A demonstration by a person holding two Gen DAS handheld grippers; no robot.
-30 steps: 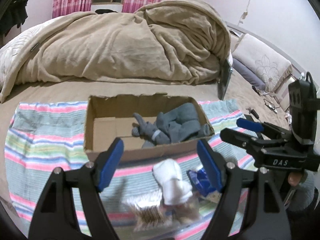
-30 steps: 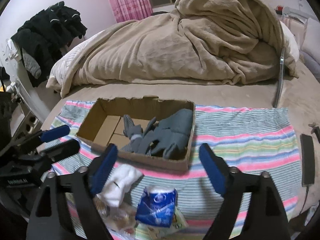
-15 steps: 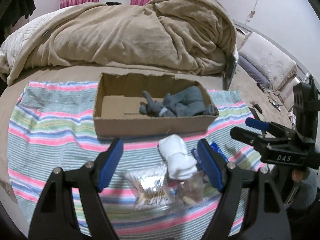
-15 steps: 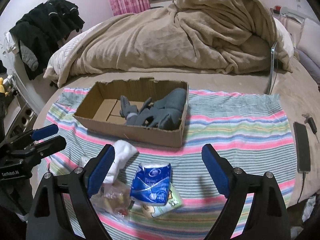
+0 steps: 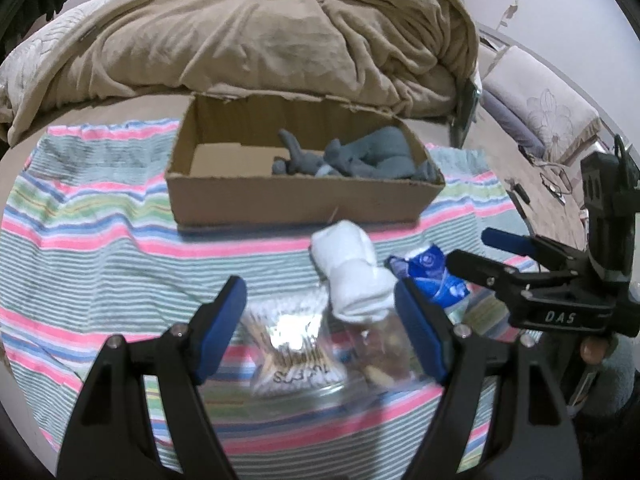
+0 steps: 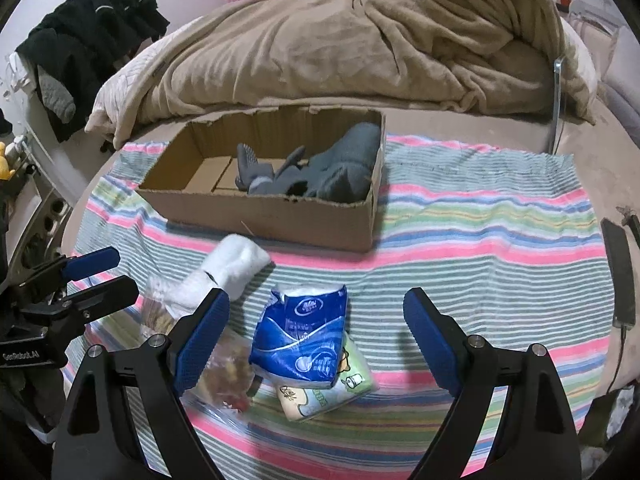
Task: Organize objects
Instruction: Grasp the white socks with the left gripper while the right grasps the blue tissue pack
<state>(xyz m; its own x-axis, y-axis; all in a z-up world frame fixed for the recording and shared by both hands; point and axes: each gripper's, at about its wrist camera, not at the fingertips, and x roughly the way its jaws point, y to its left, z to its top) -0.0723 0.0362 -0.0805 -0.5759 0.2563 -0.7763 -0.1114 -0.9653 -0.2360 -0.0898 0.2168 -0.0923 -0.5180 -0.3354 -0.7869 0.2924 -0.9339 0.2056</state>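
A cardboard box [image 5: 280, 204] [image 6: 264, 212] sits on a striped towel [image 5: 92, 256] [image 6: 480, 248] with grey gloves [image 5: 360, 158] [image 6: 328, 164] in its right half. In front of it lie a rolled white sock [image 5: 350, 272] [image 6: 228, 268], a blue tissue pack [image 5: 434, 280] [image 6: 300, 336] on a green tissue pack [image 6: 332, 392], and clear bags, one of cotton swabs [image 5: 292, 356], one of snacks [image 6: 224, 368]. My left gripper [image 5: 320, 328] hangs open over the swab bag and the sock. My right gripper [image 6: 316, 336] hangs open around the blue pack, apart from it.
A heaped beige blanket [image 5: 260, 32] [image 6: 360, 40] fills the bed behind the box. A phone on a cable [image 6: 620, 276] lies at the towel's right edge. Dark clothes [image 6: 88, 40] hang at the far left. Pillows [image 5: 540, 108] lie to the right.
Both grippers have sunk toward the towel and the items in front of the box now appear larger and closer. The jaws stayed wide and took hold of nothing.
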